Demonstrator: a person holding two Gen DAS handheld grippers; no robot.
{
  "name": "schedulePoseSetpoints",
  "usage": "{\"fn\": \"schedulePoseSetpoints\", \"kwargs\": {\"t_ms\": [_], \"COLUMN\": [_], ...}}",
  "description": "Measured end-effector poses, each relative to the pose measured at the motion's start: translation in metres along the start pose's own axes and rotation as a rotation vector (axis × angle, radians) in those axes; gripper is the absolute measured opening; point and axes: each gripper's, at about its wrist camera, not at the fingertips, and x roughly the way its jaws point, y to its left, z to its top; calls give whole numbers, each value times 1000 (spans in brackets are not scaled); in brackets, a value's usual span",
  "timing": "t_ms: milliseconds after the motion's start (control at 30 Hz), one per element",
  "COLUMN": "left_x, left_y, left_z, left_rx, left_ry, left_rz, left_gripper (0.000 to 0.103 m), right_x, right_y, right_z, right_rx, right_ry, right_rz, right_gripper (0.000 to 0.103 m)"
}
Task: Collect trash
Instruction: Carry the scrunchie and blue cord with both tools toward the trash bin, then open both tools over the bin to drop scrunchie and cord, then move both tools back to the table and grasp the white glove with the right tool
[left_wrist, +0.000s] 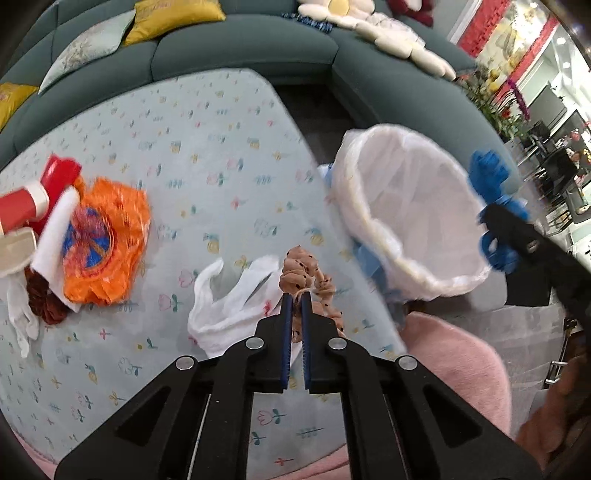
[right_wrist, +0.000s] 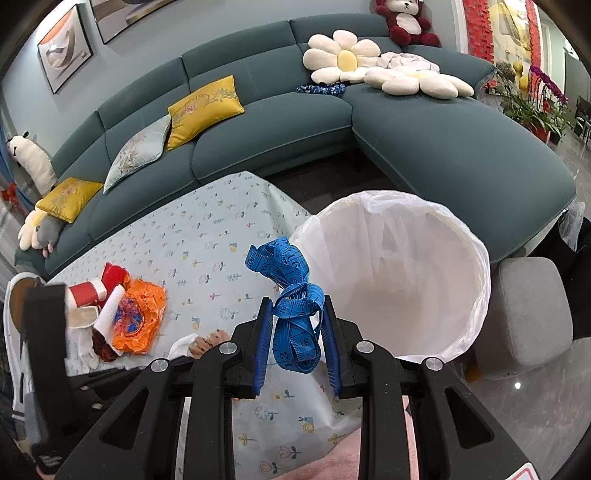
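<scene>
The left claw (left_wrist: 296, 295) pinched a brown scrunchie (left_wrist: 304, 275) on the worktop (left_wrist: 207, 155), while the right claw (right_wrist: 297, 310) gripped a blue tape measure (right_wrist: 291, 295) beside the lined bin (right_wrist: 399, 280).

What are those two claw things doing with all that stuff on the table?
A person is tidying up trash with a claw in each hand. The left claw is shut on a brown spotted scrunchie lying on the flowery tablecloth. The right claw holds a bunched blue measuring tape beside the bin, which has a white bag in it. More litter waits nearby.
</scene>
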Motion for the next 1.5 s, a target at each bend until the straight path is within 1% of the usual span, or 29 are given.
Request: {"fn": "schedulePoseSetpoints", "kwargs": {"t_ms": [133, 233, 400, 600, 733, 800, 833, 867, 900, 933, 967, 1000, 1033, 1133, 1300, 1500], "left_x": [-17, -28, -32, -23, -15, -12, -10, -9, -9, -9, -11, -13, -15, -17, -27, -44], "left_y": [-15, -34, -64, -91, -103, -107, -109, -110, -110, -111, -111, -110, -110, -105, -90, -69], "left_z": [18, 36, 65, 87, 95, 99, 100, 101, 102, 103, 103, 103, 103, 103, 101, 93], "left_rx": [21, 54, 94, 129, 137, 138, 139, 140, 136, 131, 126, 121, 120, 108, 78, 45], "left_ry": [-53, -98, -142, -157, -148, -135, -132, -131, -130, -132, -138, -150, -158, -161, -168, -192], "left_rz": [-31, -50, -75, -83, -92, -108, -113, -120, -118, -120, -120, -115, -109, -103, -92, -59], "left_gripper": [4, 4, 4, 4, 5, 6, 9, 9, 16, 29, 36, 42, 45, 48, 49, 50], "right_x": [-5, -7, -10, -9, -4, 0, 2, 4, 5, 5, 5, 4, 2, -2, -11, -23], "right_y": [-7, -15, -35, -61, -75, -81, -82, -84, -84, -84, -83, -83, -82, -80, -71, -52], "right_z": [6, 13, 26, 40, 47, 50, 51, 53, 54, 55, 56, 57, 57, 56, 58, 57], "right_rx": [10, 23, 48, 89, 118, 128, 131, 131, 131, 130, 127, 125, 123, 114, 97, 69], "right_ry": [-23, -40, -69, -92, -92, -87, -82, -77, -78, -80, -83, -91, -99, -106, -119, -125], "right_rz": [-7, -16, -37, -59, -71, -81, -83, -82, -84, -89, -96, -101, -108, -107, -104, -82], "right_gripper": [24, 24, 24, 24, 24, 25, 25, 26, 27, 33, 38, 47, 48, 51, 52, 55]}}
